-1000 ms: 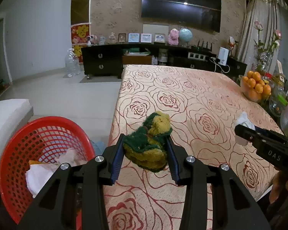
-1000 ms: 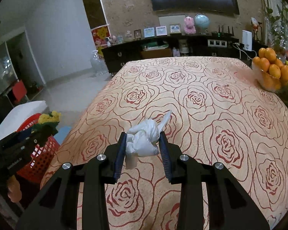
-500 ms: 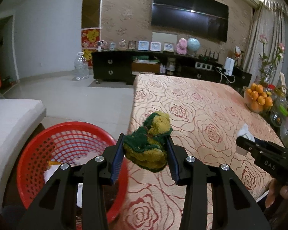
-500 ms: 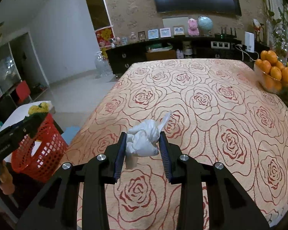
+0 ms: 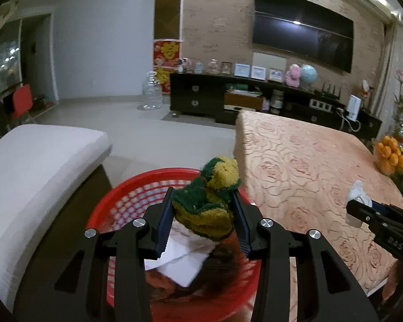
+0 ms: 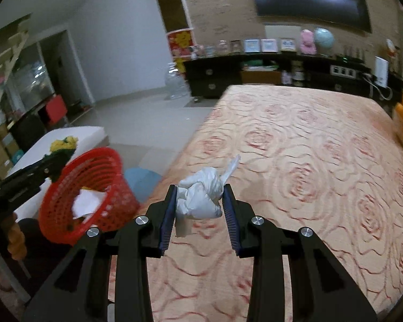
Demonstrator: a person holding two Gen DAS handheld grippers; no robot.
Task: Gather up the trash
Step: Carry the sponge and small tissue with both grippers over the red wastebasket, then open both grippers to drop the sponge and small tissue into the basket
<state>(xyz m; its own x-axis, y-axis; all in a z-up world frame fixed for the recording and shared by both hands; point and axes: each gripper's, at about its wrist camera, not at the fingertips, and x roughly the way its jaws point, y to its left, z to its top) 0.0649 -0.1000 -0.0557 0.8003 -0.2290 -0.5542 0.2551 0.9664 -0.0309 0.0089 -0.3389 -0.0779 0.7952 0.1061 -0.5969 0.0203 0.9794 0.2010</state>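
Note:
My left gripper [image 5: 203, 214] is shut on a green and yellow sponge [image 5: 207, 201] and holds it above the red mesh basket [image 5: 126, 204], which holds white paper and other scraps. My right gripper [image 6: 200, 209] is shut on a crumpled white tissue [image 6: 201, 201] and holds it over the left part of the rose-patterned table [image 6: 309, 161]. In the right wrist view the basket [image 6: 94, 196] stands off the table's left edge, with the left gripper [image 6: 55, 158] and sponge [image 6: 63, 143] over its far rim. The right gripper with its tissue also shows in the left wrist view [image 5: 362, 209].
A white cushioned seat [image 5: 35, 166] stands left of the basket. A bowl of oranges [image 5: 389, 158] sits at the table's right edge. A blue object [image 6: 142, 179] lies on the floor between basket and table. A dark TV cabinet [image 5: 255, 102] lines the far wall.
My left gripper has carried the sponge leftward off the table to above the basket. My right gripper has moved left towards the table's left edge, still holding the tissue.

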